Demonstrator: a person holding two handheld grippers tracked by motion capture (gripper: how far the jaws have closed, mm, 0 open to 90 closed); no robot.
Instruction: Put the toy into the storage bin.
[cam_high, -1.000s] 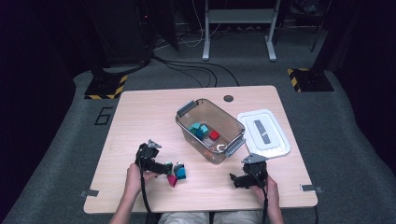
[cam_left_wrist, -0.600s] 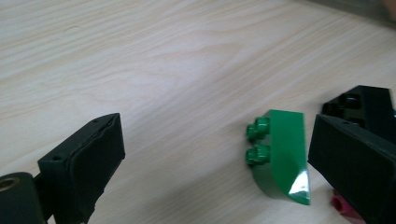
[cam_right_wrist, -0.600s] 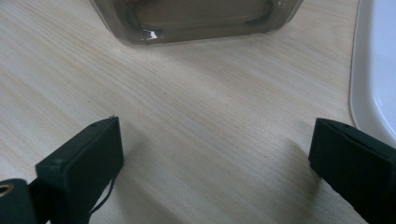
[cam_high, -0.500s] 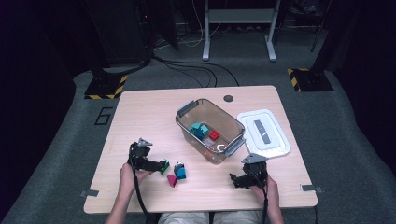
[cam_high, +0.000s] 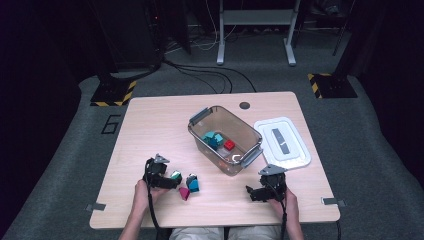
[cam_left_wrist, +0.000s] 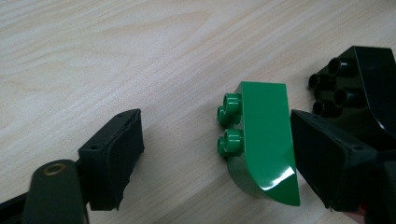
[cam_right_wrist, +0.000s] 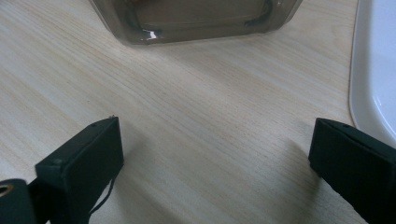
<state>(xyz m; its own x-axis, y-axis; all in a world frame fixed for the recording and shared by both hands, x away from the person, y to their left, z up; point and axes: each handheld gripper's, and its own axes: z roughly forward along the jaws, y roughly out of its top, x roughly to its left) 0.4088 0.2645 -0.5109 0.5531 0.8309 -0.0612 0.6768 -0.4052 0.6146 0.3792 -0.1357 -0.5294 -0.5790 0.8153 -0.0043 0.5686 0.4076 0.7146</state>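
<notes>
Your left gripper (cam_left_wrist: 205, 158), jaws closing but not yet gripping, has the green brick (cam_left_wrist: 264, 140) against its right-of-frame jaw, studs facing left.

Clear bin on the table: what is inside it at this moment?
Inside the clear bin, the high view shows teal blocks and a red block. A glare patch on its near wall hides whatever lies in that corner.

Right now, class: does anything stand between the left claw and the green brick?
Nothing visible does. The green brick lies between the closing jaws of the left claw, on the table.
</notes>
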